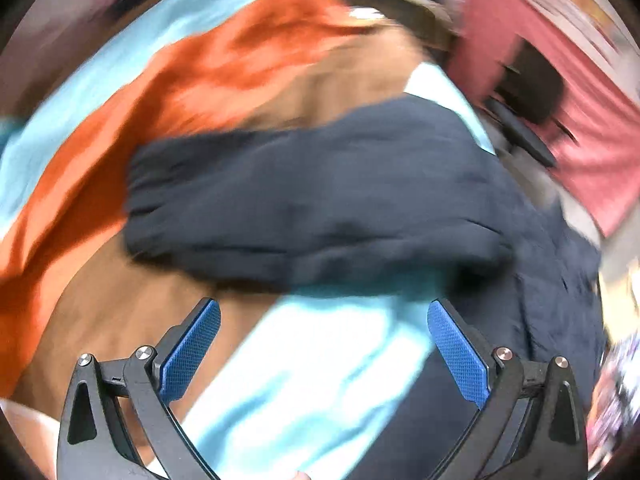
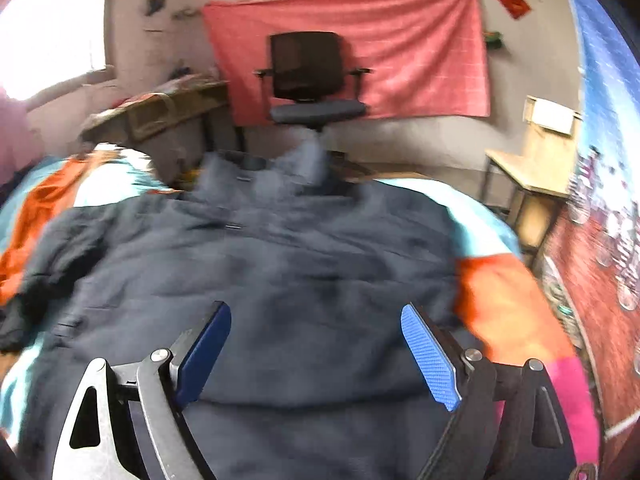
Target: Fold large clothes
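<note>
The dark navy garment (image 2: 256,264) lay spread across a bed covered by a bedspread (image 2: 484,216) of light blue, orange and brown patches. In the right wrist view the garment filled most of the bed, its collar end toward the far edge, near a black office chair (image 2: 312,76) that stood before a red cloth (image 2: 420,52) hung on the wall. A small wooden desk (image 2: 524,168) stood to the right of the bed.

The right gripper (image 2: 316,354) hovered above the near part of the garment with its jaws wide apart; nothing sat between the 2 blue pads (image 2: 430,360), and the cloth lay below them, not pinched.

The left wrist view was heavily blurred. A folded band of the navy garment (image 1: 312,204) lay across the bedspread (image 1: 304,364), with orange fabric beyond it. The left gripper (image 1: 324,350) also had its jaws spread wide and empty, its pads (image 1: 458,354) over the light blue cover just short of the garment's near edge.
</note>
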Action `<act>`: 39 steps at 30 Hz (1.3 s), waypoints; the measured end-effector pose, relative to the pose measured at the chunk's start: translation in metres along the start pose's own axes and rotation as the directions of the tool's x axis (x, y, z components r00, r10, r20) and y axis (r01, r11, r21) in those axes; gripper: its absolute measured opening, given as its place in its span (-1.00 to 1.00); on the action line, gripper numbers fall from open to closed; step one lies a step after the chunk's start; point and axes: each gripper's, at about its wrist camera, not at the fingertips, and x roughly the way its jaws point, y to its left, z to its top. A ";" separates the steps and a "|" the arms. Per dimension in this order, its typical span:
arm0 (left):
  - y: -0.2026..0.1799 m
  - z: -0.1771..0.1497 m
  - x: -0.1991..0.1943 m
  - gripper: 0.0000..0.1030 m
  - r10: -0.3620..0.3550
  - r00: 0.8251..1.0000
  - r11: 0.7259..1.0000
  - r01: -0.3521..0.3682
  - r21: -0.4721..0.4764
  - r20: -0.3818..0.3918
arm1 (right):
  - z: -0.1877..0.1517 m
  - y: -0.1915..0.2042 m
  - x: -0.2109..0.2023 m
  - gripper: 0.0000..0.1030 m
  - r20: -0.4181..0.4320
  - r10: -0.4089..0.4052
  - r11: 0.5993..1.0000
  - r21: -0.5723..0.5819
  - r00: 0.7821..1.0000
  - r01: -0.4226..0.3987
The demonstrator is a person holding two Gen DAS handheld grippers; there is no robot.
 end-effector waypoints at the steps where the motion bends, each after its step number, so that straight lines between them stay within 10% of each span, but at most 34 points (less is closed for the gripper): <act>1: 0.018 0.003 0.002 0.98 -0.005 1.000 0.998 0.004 -0.057 -0.014 | 0.003 0.013 0.000 0.71 0.001 0.027 1.000 -0.015 1.000 -0.027; 7: 0.078 0.021 0.020 0.98 -0.004 0.998 0.976 -0.010 -0.216 -0.066 | 0.011 0.104 0.017 0.76 -0.009 0.157 0.978 -0.139 0.988 -0.156; 16: 0.101 0.028 0.031 0.82 0.004 0.999 0.956 -0.014 -0.294 -0.037 | 0.000 0.201 0.097 0.76 -0.140 0.137 0.963 -0.214 0.981 -0.166; 21: 0.105 0.035 0.038 -0.24 0.011 1.000 0.951 -0.014 -0.310 -0.013 | -0.017 0.211 0.122 0.86 -0.151 0.082 0.961 -0.249 0.985 -0.118; 26: 0.098 0.037 0.024 -0.72 0.021 0.996 0.962 0.004 -0.274 0.087 | -0.026 0.208 0.130 0.91 -0.146 0.089 0.961 -0.246 0.985 -0.123; 31: 0.069 0.047 -0.027 -0.77 0.017 0.958 0.992 0.020 -0.125 0.287 | -0.019 0.193 0.112 0.91 -0.122 0.194 0.962 -0.172 0.973 -0.214; 39: -0.016 0.052 -0.136 -0.78 -0.186 0.812 0.977 0.093 0.192 0.554 | 0.004 0.141 0.057 0.91 -0.062 0.198 0.973 -0.110 0.978 -0.204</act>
